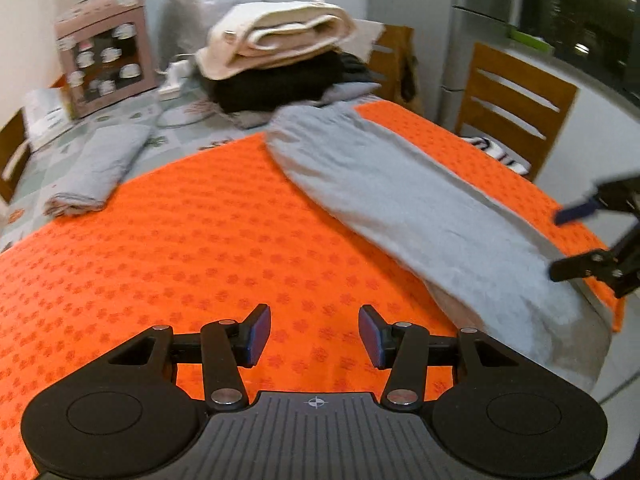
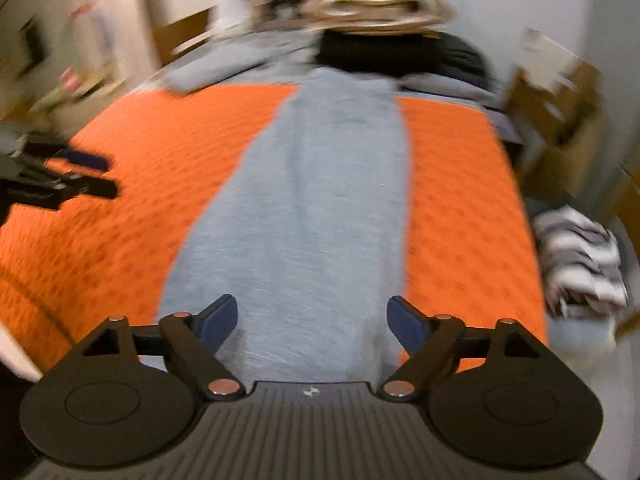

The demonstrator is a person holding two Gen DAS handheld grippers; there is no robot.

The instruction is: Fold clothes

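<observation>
A long grey garment [image 1: 404,204] lies folded lengthwise on the orange mat [image 1: 192,240], running from the near right corner to the far pile. My left gripper [image 1: 315,334] hovers open over bare mat to the left of it, nothing between its pads. My right gripper [image 2: 312,322] stands wide open above the garment's [image 2: 312,208] near end, with cloth below the fingers and no grip. In the left wrist view the right gripper [image 1: 564,242] shows at the right edge by the garment's near end. The left gripper [image 2: 102,174] appears at the left edge of the blurred right wrist view.
A folded grey piece [image 1: 100,168] lies left of the mat. A stack of dark and cream clothes [image 1: 280,56] sits at the far end, next to a pink box [image 1: 106,52]. A wooden chair [image 1: 516,108] with striped cloth [image 2: 580,256] stands to the right.
</observation>
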